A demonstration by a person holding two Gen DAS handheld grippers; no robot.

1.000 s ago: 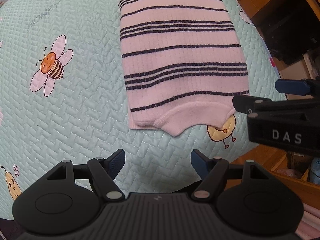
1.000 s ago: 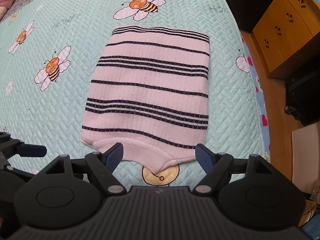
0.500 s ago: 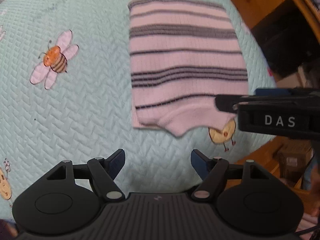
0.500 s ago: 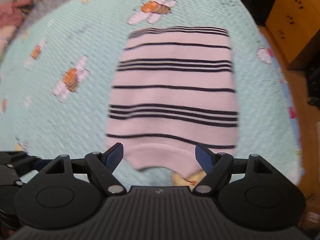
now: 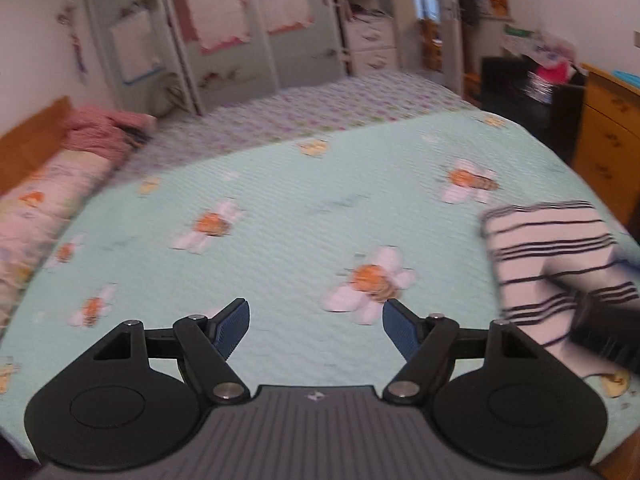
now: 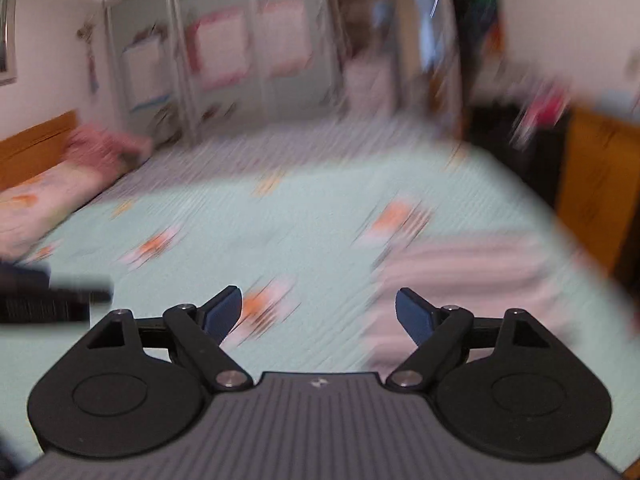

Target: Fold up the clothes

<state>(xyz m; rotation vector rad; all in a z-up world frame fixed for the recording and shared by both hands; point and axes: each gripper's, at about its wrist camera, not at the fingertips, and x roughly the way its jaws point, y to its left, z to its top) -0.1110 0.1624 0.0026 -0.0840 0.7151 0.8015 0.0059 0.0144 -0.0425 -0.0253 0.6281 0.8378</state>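
Note:
A folded pink sweater with dark stripes (image 5: 552, 248) lies flat on the mint bee-print bedspread (image 5: 280, 240), at the right edge of the left wrist view. In the blurred right wrist view the sweater (image 6: 472, 276) shows ahead and to the right. My left gripper (image 5: 315, 308) is open over bare bedspread, left of the sweater, with nothing between its blue pads. My right gripper (image 6: 319, 296) has its jaws opening, also with nothing between them; its right fingertip hangs over the sweater's near left edge. Neither gripper touches the sweater.
A pillow (image 5: 40, 208) and a heap of pink clothes (image 5: 100, 132) lie at the far left by the wooden headboard. Wardrobe doors (image 5: 224, 40) stand beyond the bed. A wooden dresser (image 5: 608, 152) stands at the right, past the bed's edge.
Both grippers tilted up from looking down on the sweater and swung left. The sweater slid from the middle of each view to the right side. The room came into view.

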